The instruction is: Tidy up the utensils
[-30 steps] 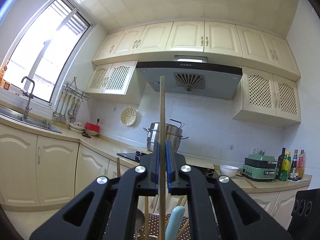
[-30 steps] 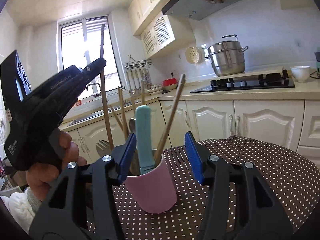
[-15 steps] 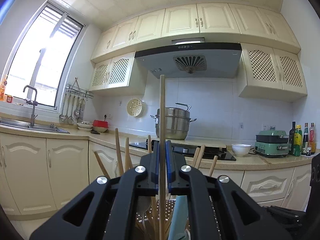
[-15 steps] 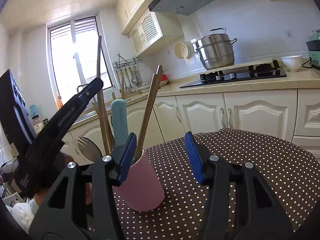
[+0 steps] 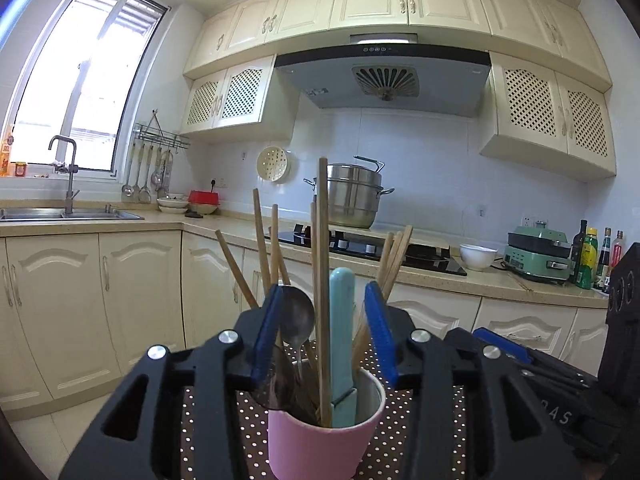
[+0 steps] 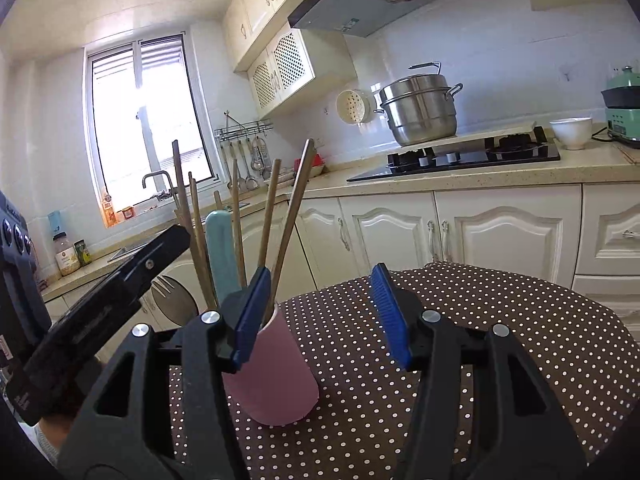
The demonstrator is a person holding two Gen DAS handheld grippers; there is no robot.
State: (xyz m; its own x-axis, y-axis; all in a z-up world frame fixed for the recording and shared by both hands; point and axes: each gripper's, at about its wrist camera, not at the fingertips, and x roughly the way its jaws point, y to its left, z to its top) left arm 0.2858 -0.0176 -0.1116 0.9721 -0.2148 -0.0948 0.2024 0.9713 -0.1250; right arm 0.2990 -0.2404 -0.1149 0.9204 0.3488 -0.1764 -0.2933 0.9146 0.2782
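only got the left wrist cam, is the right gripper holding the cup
Observer: No. The right gripper is open with nothing between its pads; the cup stands behind its left finger, outside the gap.
Operator: any utensils still on the cloth
Observer: None in the right view; the cloth right of the cup is bare.
Operator: i only see a spoon, any fork
Observer: Yes, a fork, tines up, shows left of the cup; its handle is hidden, so I cannot tell whether it stands in the cup.
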